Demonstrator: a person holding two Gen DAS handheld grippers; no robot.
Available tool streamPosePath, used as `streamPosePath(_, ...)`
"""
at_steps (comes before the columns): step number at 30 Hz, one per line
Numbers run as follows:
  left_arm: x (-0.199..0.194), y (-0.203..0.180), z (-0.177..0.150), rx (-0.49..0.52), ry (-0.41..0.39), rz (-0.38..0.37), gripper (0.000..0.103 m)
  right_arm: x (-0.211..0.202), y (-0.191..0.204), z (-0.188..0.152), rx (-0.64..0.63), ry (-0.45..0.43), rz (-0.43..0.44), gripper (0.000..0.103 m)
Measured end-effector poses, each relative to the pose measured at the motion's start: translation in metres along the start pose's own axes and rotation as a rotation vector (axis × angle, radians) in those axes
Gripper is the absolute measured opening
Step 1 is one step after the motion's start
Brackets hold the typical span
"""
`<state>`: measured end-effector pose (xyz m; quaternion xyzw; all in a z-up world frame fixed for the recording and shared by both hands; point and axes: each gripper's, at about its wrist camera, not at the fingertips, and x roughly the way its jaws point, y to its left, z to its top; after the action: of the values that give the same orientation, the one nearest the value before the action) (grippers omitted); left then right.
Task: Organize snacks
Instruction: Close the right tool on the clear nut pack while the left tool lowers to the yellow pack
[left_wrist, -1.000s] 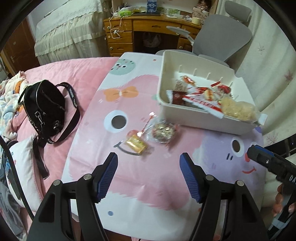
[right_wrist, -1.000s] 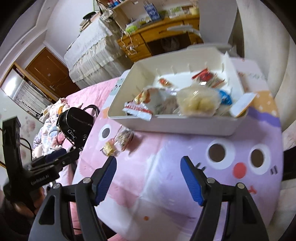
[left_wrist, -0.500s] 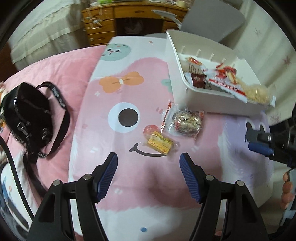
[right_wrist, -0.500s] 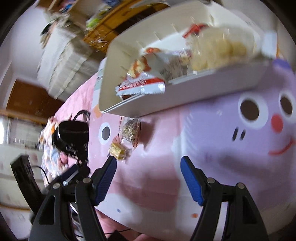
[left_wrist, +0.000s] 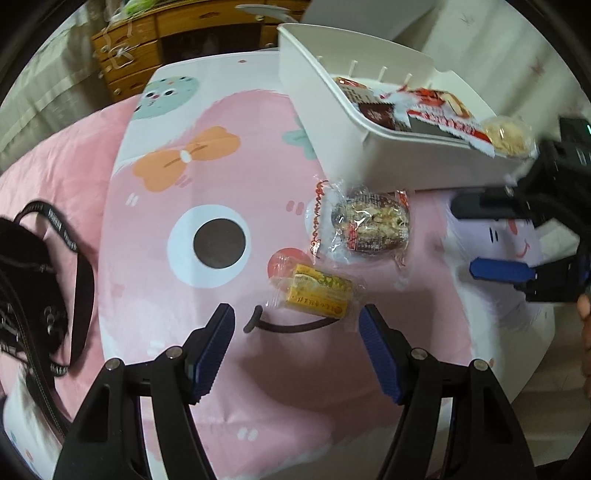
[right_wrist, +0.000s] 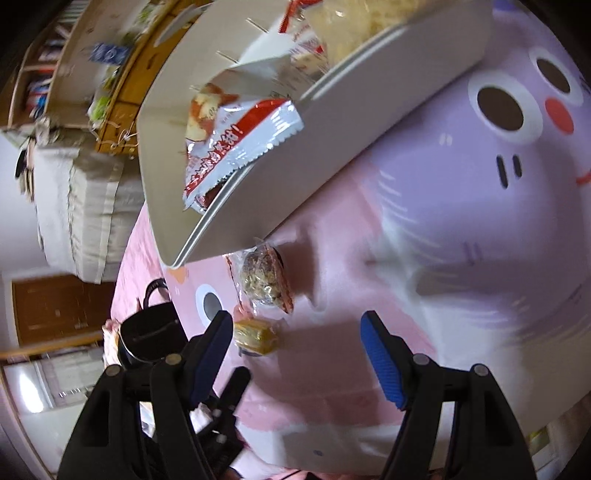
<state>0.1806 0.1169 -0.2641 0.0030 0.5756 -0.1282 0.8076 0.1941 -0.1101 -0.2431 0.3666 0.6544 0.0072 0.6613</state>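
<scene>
Fingers spread and holding nothing, the left gripper (left_wrist: 295, 328) hangs just short of a yellow wrapped snack (left_wrist: 319, 291) lying on a cartoon-printed tabletop (left_wrist: 184, 177). A clear-wrapped nut cake (left_wrist: 371, 223) sits beside it, against a white bin (left_wrist: 406, 162) of snacks. The right gripper (right_wrist: 297, 332), also open and empty, hovers nearby.

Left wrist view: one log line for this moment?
left gripper: open, above yellow snack | right gripper: open, empty | nut snack: beside white bin
</scene>
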Motion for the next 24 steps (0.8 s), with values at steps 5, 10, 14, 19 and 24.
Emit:
streamPosePath(5, 0.007, -0.003, -0.001, 0.073, -0.023, -0.011, 0.069, 0.016, 0.014, 0.001, 0.039, 0.009, -0.020, 0.072)
streamPosePath(10, 0.010, -0.006, -0.003, 0.124, -0.054, -0.033, 0.068, 0.035, 0.030, 0.003, 0.035, 0.036, -0.059, 0.072)
streamPosePath(14, 0.018, -0.006, -0.001, 0.126, -0.046, -0.061, 0.068, 0.047, 0.040, 0.004, 0.023, 0.052, -0.090, 0.072)
streamPosePath(19, 0.025, -0.011, 0.001, 0.150, -0.044, -0.094, 0.067, 0.058, 0.050, 0.005, 0.009, 0.061, -0.145, 0.072)
streamPosePath(24, 0.028, -0.015, 0.001, 0.175, -0.059, -0.147, 0.064, 0.066, 0.059, 0.008, -0.004, 0.067, -0.177, 0.067)
